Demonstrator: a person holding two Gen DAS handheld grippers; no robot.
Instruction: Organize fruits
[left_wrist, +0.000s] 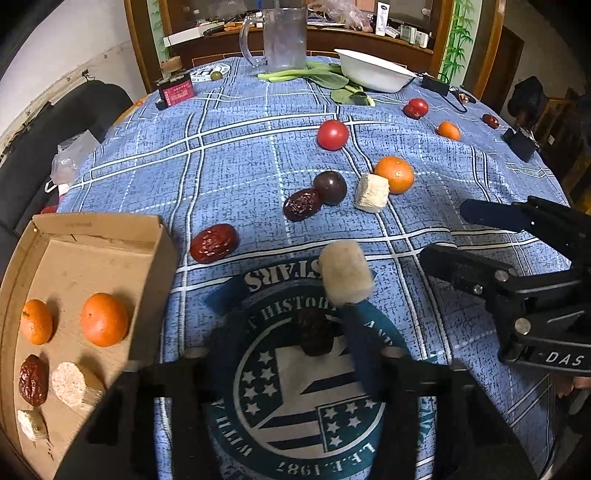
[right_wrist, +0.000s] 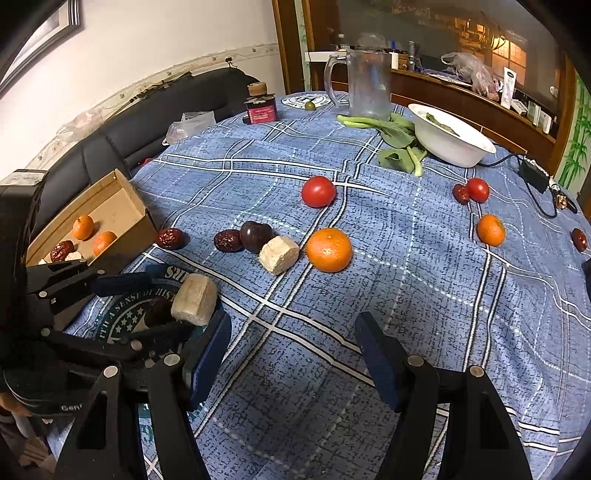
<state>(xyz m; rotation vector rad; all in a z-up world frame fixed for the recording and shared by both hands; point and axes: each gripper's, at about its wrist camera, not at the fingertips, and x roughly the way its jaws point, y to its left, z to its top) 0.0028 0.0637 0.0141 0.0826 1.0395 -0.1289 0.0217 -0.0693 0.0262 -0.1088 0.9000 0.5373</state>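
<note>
We are clamping left gripper (left_wrist: 314, 332) jaws on dried date (left_wrist: 316, 334); right gripper (right_wrist: 295, 354) jaws gaping, empty. Cardboard box (left_wrist: 110, 236) holding six pieces; about a dozen still lying on bench (left_wrist: 229, 155) beyond jaws.

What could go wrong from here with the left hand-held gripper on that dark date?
The beige block touches the tip of the left hand-held gripper, which clamps the dark date; lifting may drag or topple the block. The date looks caught near the fingertips, so it might slip before reaching the cardboard box.
</note>
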